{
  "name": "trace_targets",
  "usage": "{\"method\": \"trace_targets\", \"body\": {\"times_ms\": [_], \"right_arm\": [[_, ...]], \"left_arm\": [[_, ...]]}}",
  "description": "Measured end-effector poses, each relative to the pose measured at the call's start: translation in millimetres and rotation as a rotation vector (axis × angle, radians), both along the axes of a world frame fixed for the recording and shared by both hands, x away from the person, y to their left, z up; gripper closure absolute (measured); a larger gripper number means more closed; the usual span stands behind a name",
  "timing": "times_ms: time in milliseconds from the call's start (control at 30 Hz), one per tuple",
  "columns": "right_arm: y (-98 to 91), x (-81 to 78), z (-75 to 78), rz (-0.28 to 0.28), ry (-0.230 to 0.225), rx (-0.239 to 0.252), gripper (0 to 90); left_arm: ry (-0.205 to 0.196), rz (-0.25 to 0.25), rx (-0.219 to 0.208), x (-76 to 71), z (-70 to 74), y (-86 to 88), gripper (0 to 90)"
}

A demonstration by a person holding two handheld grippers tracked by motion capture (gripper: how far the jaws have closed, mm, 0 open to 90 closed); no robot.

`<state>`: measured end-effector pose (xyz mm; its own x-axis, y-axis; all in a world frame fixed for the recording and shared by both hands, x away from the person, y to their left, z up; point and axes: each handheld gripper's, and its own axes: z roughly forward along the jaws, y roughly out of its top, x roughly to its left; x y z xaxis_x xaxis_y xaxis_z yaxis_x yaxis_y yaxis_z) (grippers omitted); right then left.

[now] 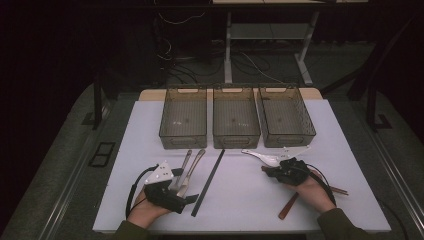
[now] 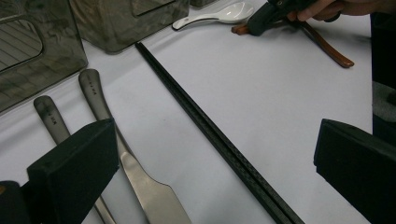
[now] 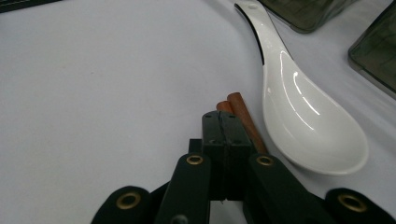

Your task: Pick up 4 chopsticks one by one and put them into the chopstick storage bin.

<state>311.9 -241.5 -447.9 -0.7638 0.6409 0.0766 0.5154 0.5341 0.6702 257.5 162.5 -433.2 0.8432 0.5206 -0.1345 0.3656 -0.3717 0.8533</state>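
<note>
sorting the sticks and spoons into the bins

my right gripper [image 3: 223,122] has its jaws pressed together, right over the brown chopsticks [image 3: 243,120]. i can't tell if the sticks are pinched or just lie under the tips. they are on the right side of the white table [image 1: 240,200], just beside the white spoon [image 3: 303,107], which seems to touch them.

my left gripper [image 1: 181,199] has its jaws wide apart, holding nothing. it hovers over the metal spoons [image 2: 100,105], with the long black chopsticks [image 2: 210,135] to their right.

to do this well, i should make sure both brown sticks are caught, lift slowly, and not bump the white spoon. then i carry them to a far bin [image 1: 285,117].

the high view lets me see all three bins in a row and where each hand is. the right gripper view shows up close how tight the jaws sit. the left gripper view shows the marks on the metal spoon handles.
</note>
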Motion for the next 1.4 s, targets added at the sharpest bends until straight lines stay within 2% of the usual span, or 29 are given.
{"method": "trace_targets", "body": {"times_ms": [200, 367, 500, 667, 833, 1000, 1133, 1400], "right_arm": [[0.2, 1.6, 0.9, -0.006, -0.001, -0.005, 89.1], [-2.4, -0.1, 7.1, 0.005, -0.007, 0.027, 88.9], [-5.2, -2.8, 13.7, 0.017, -0.003, 0.056, 82.9], [-12.0, -7.1, 22.3, 0.035, 0.013, 0.111, 70.0], [-18.2, -12.1, 28.4, 0.060, 0.017, 0.141, 58.8], [-27.6, -14.8, 31.2, 0.073, 0.015, 0.149, 52.0], [-35.4, -17.2, 33.1, 0.057, 0.001, 0.149, 46.3], [-48.5, -22.7, 41.0, 0.065, -0.033, 0.164, 42.9]], "left_arm": [[-0.001, 0.000, -0.001, -0.1, -0.1, -0.1, 0.0], [-0.002, -0.004, -0.002, 0.0, 0.7, 0.8, 0.0], [0.000, 0.000, -0.009, 0.7, 0.3, 1.3, 0.0], [0.004, -0.003, -0.005, 0.5, 0.2, 0.0, 0.0], [0.004, -0.009, -0.006, 0.7, -0.3, -1.8, 0.0], [0.005, -0.010, -0.003, 0.7, -0.1, -1.1, 0.0], [0.002, -0.009, -0.006, 0.4, -0.1, -1.4, 0.0], [0.002, -0.005, -0.004, 1.0, -0.3, -1.8, 0.0]]}}
